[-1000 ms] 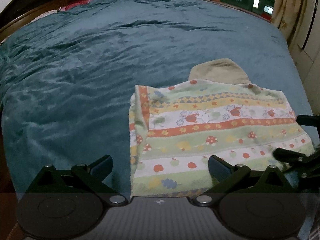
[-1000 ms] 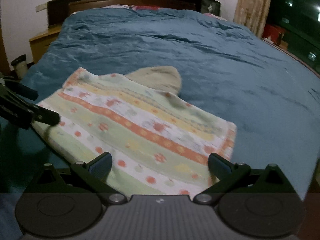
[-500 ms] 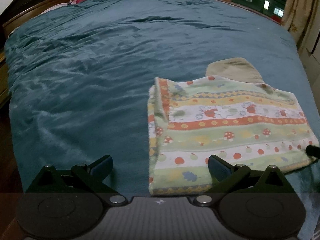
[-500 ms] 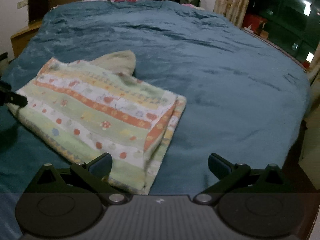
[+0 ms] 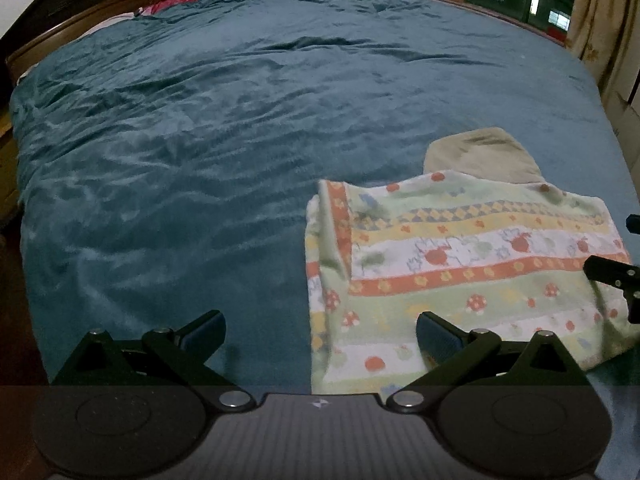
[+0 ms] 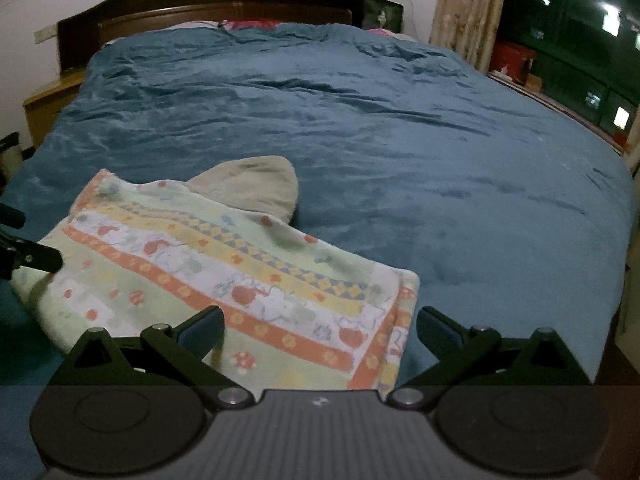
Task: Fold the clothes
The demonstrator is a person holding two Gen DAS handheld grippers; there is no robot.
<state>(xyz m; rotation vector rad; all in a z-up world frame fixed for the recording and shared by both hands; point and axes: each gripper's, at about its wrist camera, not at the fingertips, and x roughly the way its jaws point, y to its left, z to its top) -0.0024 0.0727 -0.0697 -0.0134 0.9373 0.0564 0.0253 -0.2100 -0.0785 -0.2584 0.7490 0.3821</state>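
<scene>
A folded striped garment (image 5: 460,264) with mushroom and flower prints lies flat on the blue bedspread (image 5: 240,128); a beige hood (image 5: 480,156) sticks out at its far edge. My left gripper (image 5: 320,330) is open and empty, hovering over the garment's near left edge. My right gripper (image 6: 320,328) is open and empty over the garment (image 6: 224,272) near its folded right end; the beige hood (image 6: 252,184) lies beyond. Each gripper's tip shows at the edge of the other's view, beside the garment.
The blue bedspread (image 6: 400,140) covers a large bed with a dark wooden headboard (image 6: 208,4). A wooden nightstand (image 6: 48,108) stands at the left. Curtains (image 6: 468,8) and a dark window (image 6: 580,40) are at the right. The bed's edge drops off at the right.
Both grippers have shifted sideways and back over the garment, so it sits differently in each view. The garment itself lies unchanged. Both grippers stay open.
</scene>
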